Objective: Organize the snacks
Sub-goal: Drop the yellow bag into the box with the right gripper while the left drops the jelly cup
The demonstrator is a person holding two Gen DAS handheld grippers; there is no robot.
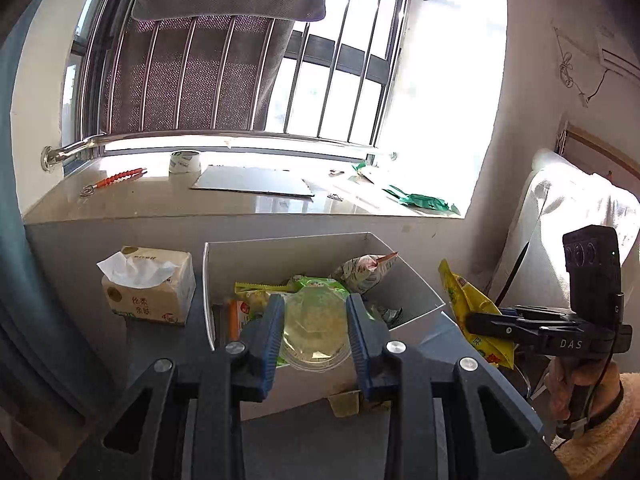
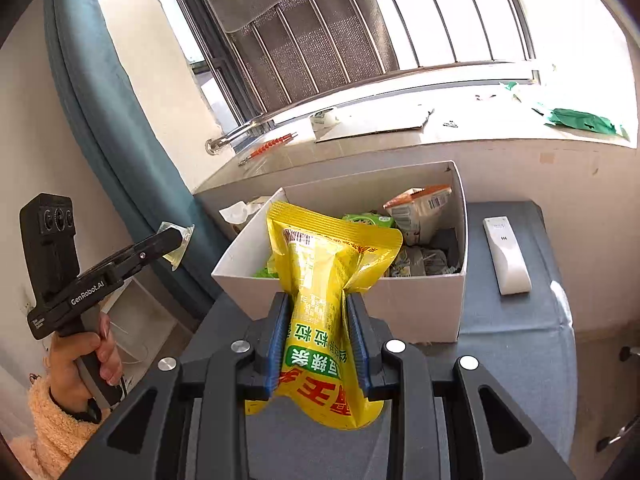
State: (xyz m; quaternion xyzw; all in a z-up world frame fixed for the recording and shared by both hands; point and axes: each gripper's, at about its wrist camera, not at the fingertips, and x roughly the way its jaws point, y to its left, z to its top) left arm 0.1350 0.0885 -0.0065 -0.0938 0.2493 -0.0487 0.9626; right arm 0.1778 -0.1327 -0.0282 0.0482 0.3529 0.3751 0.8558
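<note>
A white open box (image 1: 416,292) (image 2: 420,300) stands on a grey-covered table and holds several snack packs. My left gripper (image 1: 314,308) is shut on a clear jelly cup (image 1: 314,332) over the box's near edge; both also show at the left of the right wrist view, the gripper (image 2: 176,240) and the cup (image 2: 180,252). My right gripper (image 2: 316,304) is shut on a yellow snack bag (image 2: 320,264) just in front of the box; it shows in the left wrist view (image 1: 476,320) right of the box with the bag (image 1: 468,292).
A tissue pack (image 1: 148,288) sits left of the box. A white remote (image 2: 506,256) lies right of the box on the grey table (image 2: 512,340). Behind is a windowsill (image 1: 240,200) with a tape roll (image 1: 185,164), cardboard and green wrappers. A blue curtain (image 2: 120,120) hangs at left.
</note>
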